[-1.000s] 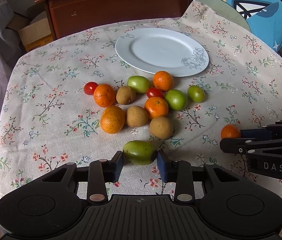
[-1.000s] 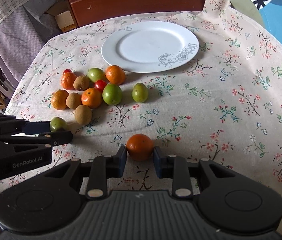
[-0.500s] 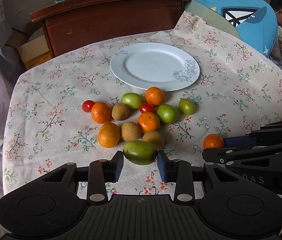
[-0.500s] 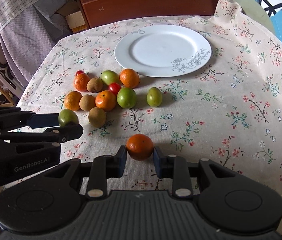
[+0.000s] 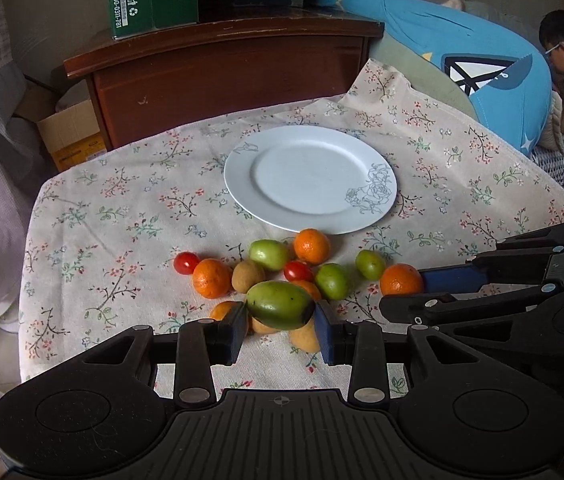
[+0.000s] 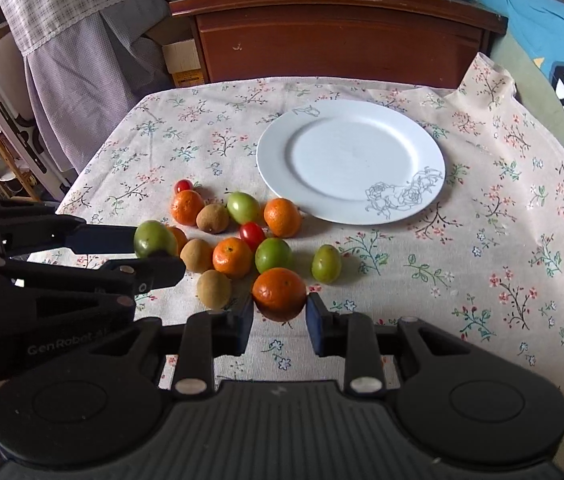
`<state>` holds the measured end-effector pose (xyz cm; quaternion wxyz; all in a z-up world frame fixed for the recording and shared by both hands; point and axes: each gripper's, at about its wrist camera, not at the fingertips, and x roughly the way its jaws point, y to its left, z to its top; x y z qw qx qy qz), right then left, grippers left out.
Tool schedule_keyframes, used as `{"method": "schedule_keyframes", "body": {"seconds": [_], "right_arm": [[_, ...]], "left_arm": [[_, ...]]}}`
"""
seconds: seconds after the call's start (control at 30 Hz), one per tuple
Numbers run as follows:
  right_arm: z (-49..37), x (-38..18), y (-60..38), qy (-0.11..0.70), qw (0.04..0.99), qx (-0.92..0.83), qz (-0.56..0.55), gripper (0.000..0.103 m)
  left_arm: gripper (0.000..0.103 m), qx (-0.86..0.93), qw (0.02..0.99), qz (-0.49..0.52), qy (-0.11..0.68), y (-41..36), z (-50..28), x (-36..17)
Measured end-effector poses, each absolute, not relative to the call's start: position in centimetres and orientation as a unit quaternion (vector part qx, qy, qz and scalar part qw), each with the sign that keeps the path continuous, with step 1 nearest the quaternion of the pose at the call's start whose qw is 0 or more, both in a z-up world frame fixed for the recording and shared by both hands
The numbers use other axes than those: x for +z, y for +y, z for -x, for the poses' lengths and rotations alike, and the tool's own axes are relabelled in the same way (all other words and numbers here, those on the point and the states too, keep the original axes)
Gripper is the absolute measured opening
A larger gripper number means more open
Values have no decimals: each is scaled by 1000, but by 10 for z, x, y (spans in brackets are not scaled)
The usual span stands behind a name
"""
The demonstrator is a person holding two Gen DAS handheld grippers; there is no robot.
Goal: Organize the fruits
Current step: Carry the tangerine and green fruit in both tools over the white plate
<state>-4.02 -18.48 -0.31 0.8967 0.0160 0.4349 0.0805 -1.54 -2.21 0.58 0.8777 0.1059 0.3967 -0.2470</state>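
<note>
Floral cloth covers the tabletop [image 5: 94,216]. At the left, we see the left gripper [image 5: 281,326] with its fingers [image 5: 234,330] closed narrowly on a green tomato [image 5: 280,305], which hangs clear above the cloth. Beyond it lies the loose fruit group: a cherry tomato [image 5: 186,263], a mandarin [image 5: 212,278], a kiwi [image 5: 247,277], further green tomatoes [image 5: 269,255] and a second mandarin [image 5: 312,246], all close together. Behind the group, near its far edge, sits the white plate [image 5: 310,178], which carries no fruit. To the right, we see the right gripper [image 6: 279,320] with its fingers [image 6: 316,322] clamped narrowly on an orange mandarin [image 6: 279,293], also raised off the cloth, just right of the group.
</note>
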Motion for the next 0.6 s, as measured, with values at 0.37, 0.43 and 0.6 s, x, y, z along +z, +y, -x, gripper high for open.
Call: {"method": "schedule_keyframes", "body": {"seconds": [0.37,0.43,0.6], "right_arm": [[16,4,-205,426,900,74,-57,28],[12,3,-207,427,899,73,-60,28],[4,3,-207,425,900,76,-60,28]], "left_arm": [[34,-244,880,-78,399,-19,-20,18],[34,-245,881,-82,396,-22,-24,19],[34,-251,882,-79,392,-24,-36,21]]}}
